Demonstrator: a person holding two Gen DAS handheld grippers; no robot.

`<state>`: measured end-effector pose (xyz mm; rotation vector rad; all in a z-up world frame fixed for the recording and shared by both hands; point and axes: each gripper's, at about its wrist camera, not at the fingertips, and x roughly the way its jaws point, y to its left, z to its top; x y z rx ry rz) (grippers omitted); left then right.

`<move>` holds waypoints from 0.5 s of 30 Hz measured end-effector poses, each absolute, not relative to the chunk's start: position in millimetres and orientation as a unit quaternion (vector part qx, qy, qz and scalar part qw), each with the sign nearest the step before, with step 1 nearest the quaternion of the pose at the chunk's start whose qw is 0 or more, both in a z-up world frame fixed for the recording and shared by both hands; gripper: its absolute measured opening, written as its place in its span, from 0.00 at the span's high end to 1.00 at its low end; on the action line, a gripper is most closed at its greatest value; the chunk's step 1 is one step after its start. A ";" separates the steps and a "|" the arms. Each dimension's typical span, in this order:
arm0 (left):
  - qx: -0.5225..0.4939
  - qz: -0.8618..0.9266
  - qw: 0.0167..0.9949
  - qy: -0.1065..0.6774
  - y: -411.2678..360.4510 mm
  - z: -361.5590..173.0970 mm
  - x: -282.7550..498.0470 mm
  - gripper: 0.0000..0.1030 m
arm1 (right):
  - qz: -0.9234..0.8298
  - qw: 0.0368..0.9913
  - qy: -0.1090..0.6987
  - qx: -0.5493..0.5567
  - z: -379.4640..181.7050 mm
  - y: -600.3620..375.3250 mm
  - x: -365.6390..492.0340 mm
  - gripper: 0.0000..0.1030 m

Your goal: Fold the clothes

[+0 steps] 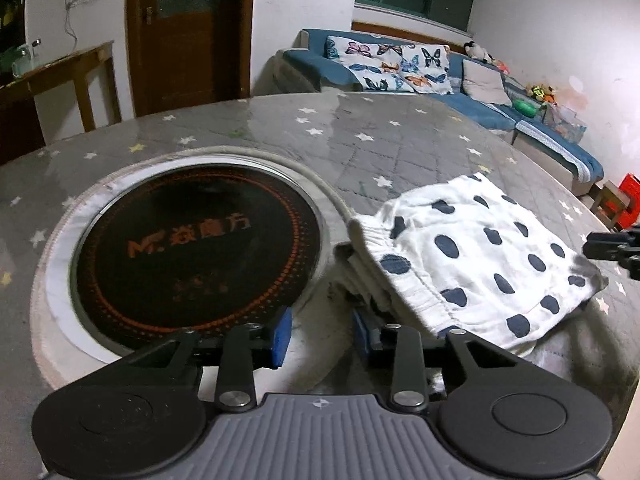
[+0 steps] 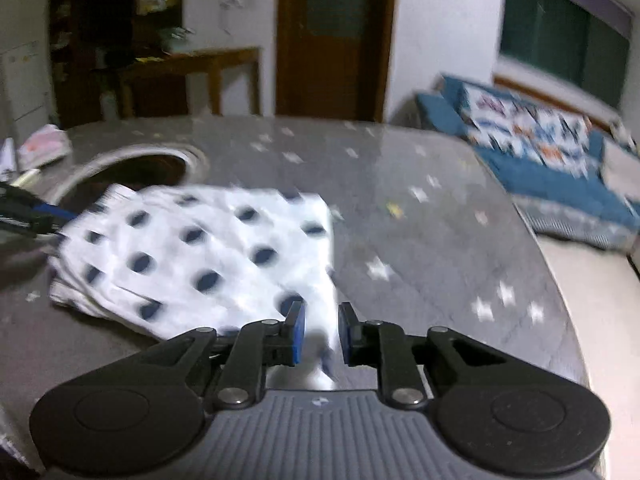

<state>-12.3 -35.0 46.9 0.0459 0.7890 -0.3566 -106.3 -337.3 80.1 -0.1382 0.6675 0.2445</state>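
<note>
A folded white garment with dark blue spots (image 1: 476,256) lies on the round grey star-patterned table (image 1: 304,148). Its elastic waistband faces my left gripper (image 1: 322,330), which is open with the folded edge just past its right finger. In the right wrist view the garment (image 2: 200,256) lies ahead and to the left. My right gripper (image 2: 321,334) is open, with a corner of the cloth lying loosely between its fingers. The right gripper also shows at the right edge of the left wrist view (image 1: 612,248). The right wrist view is motion-blurred.
A black round induction hob (image 1: 196,256) is set into the table's middle, left of the garment. A blue sofa with butterfly cushions (image 1: 400,68) stands behind. A wooden door (image 1: 188,32) and a side table (image 1: 60,80) are at the back left.
</note>
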 end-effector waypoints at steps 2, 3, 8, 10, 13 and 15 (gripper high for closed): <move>0.017 -0.161 0.911 0.379 -29.7 51.8 -14.1 0.50 | 0.155 0.935 0.309 -0.083 89.4 -324.0 -112.7 0.77; 0.014 -0.157 0.912 0.378 -27.8 54.0 -14.7 0.49 | 0.175 0.933 0.301 -0.093 93.2 -314.4 -113.8 0.72; -0.008 -0.145 0.914 0.380 -28.2 65.4 -13.1 0.42 | 0.289 0.903 0.272 -0.162 97.0 -253.9 -115.4 0.58; -0.020 -0.147 0.912 0.383 -28.5 69.9 -12.4 0.36 | 0.322 0.886 0.268 -0.199 92.8 -228.0 -118.5 0.49; -0.039 -0.150 0.907 0.391 -29.5 73.7 -11.1 0.28 | 0.355 0.858 0.261 -0.265 80.6 -195.5 -125.2 0.47; -0.056 -0.152 0.903 0.398 -31.2 74.1 -10.7 0.27 | 0.367 0.840 0.255 -0.309 70.6 -179.6 -129.7 0.45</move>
